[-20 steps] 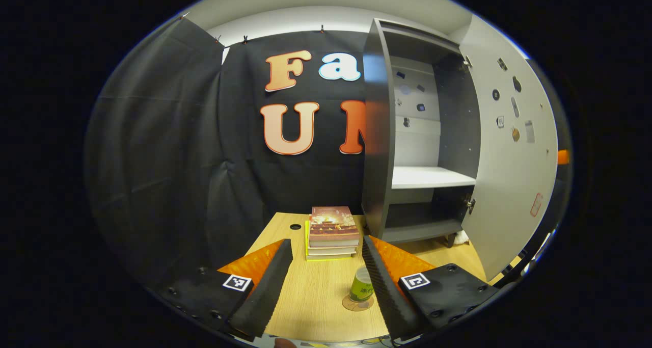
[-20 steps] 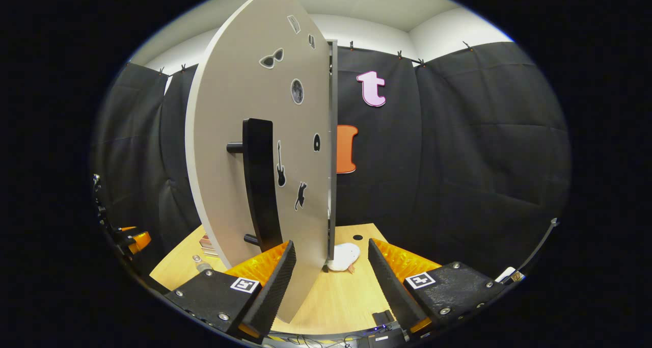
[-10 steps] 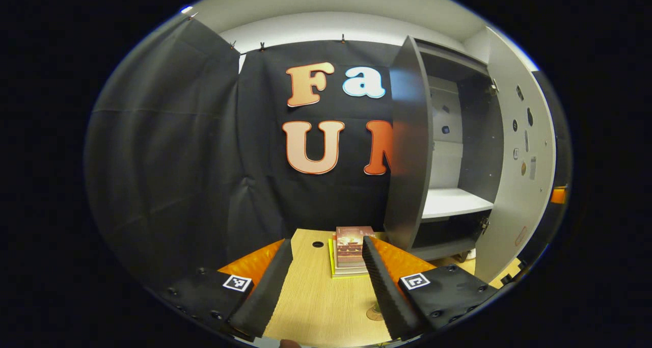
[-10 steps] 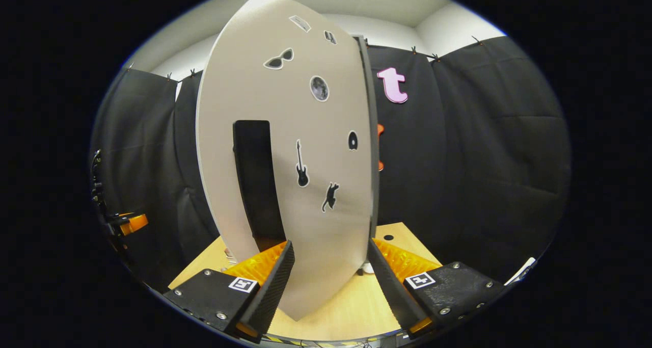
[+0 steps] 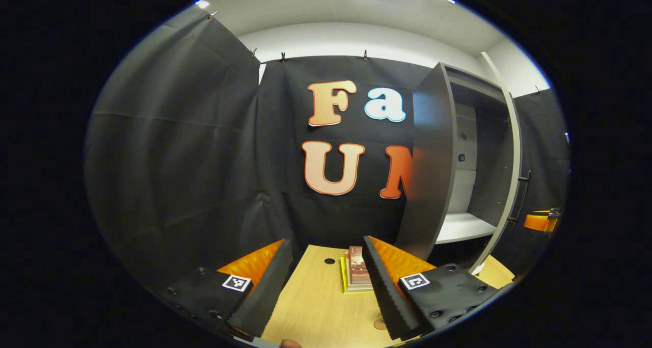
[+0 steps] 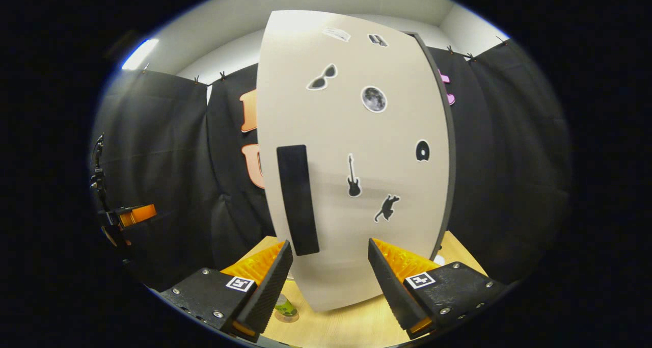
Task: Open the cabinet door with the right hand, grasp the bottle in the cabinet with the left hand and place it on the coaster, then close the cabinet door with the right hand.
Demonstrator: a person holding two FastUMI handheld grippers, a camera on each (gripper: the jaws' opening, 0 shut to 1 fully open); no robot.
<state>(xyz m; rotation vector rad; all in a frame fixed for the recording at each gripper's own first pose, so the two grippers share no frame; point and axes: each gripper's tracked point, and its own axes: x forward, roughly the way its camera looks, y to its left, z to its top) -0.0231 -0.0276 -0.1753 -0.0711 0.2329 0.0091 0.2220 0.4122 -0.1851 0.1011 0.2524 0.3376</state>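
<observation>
Now the cabinet door [image 6: 356, 175] faces the right gripper [image 6: 330, 282] almost flat-on, where a second earlier it stood nearly edge-on to that camera. From the left gripper view, the gap between the door's edge and the cabinet [image 5: 458, 159] has narrowed over the same second, and only a slice of the grey interior and its white shelf [image 5: 466, 228] is visible. The closing swing is therefore judged well under way but not finished, as the door is not yet flush with the carcass.

The right gripper's fingers are spread, with the lower edge of the door between and just beyond them; whether either pad touches the panel cannot be told. The black handle [image 6: 298, 200] stands just above the left-hand finger, ungripped.

The bottle [image 6: 284, 305], a green one, stands upright on the coaster [image 6: 286, 317] on the wooden table [image 5: 316, 307], showing low in the right gripper view beside the finger. The placement step is therefore judged complete. The left gripper [image 5: 326, 287] has drawn back and up from the table over the last second; its fingers are spread and hold nothing. A stack of books [image 5: 354, 275] lies ahead of it, and a sliver of the coaster shows by its right-hand finger.

Readable writing: none. The door carries picture stickers only: sunglasses [image 6: 321, 78], a moon [image 6: 374, 99], a guitar [image 6: 352, 176], a cat [image 6: 387, 208]. Print on the bottle is too small to read
</observation>
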